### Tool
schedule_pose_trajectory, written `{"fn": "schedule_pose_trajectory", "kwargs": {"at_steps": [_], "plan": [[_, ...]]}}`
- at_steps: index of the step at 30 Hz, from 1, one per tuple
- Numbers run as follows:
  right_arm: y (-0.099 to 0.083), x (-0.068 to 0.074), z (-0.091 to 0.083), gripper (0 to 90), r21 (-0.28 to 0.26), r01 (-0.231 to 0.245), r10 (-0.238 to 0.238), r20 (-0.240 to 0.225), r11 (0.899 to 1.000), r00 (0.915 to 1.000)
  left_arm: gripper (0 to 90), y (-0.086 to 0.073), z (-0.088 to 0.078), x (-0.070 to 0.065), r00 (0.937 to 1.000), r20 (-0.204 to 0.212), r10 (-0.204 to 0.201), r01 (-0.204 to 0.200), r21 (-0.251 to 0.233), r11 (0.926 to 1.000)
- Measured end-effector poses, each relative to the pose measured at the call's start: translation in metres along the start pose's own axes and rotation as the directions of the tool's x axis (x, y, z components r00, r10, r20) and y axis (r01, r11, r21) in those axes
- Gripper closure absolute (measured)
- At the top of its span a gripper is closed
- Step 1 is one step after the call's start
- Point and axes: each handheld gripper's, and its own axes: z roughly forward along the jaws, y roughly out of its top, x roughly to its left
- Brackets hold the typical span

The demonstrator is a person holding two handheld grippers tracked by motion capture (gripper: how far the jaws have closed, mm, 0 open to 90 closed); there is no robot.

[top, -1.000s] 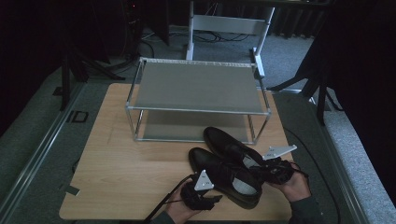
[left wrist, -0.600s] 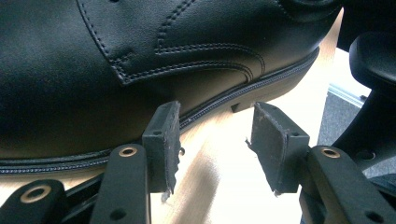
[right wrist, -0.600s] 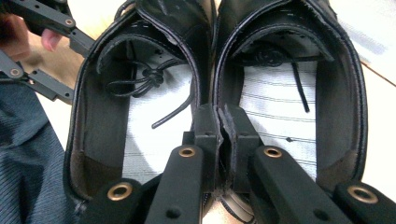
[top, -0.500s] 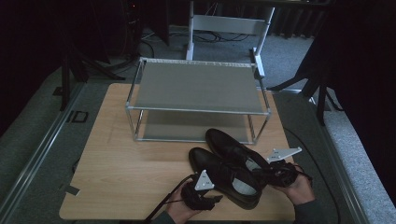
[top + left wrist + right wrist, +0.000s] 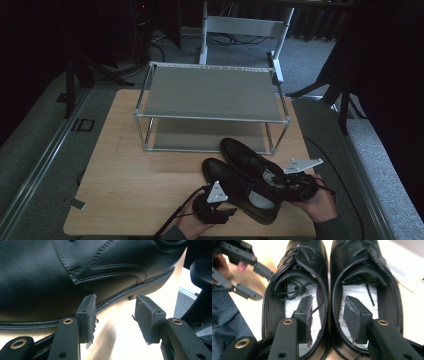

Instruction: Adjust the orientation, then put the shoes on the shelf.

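Two black leather shoes (image 5: 247, 180) lie side by side on the wooden table (image 5: 130, 185), just in front of a two-tier metal shoe rack (image 5: 210, 95), toes toward it. The right tool (image 5: 328, 315) has just been spreading its jaws — one pad now hangs inside each shoe's opening, straddling the two touching inner walls without pressing them. The left tool (image 5: 113, 315) stands spread beside the nearer shoe's sole — nothing between its pads.

parted tongs (image 5: 327, 320) straddling both shoes' (image 5: 329, 300) inner walls
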Motion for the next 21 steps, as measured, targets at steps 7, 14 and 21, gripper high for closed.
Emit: {"fn": "schedule_pose_trajectory", "kwargs": {"at_steps": [7, 14, 21], "plan": [[0.002, 0.004, 0.008, 49.4, 0.083, 0.048, -0.051, 0.035, 0.995, 0.9981, 52.0, -0.001, -0.003, 0.003, 0.9998, -0.017, -0.008, 0.008, 0.001, 1.0000], [0.001, -0.003, 0.010, 47.5, 0.146, 0.021, -0.025, 0.025, 0.989, 0.9994, 51.8, -0.001, -0.003, 0.003, 0.9998, -0.016, -0.012, 0.012, 0.002, 0.9999], [0.001, -0.008, 0.013, 44.2, 0.196, 0.014, -0.019, 0.024, 0.980, 0.9995, 51.7, -0.001, -0.003, 0.002, 0.9999, -0.013, -0.008, 0.008, 0.002, 1.0000]]}}
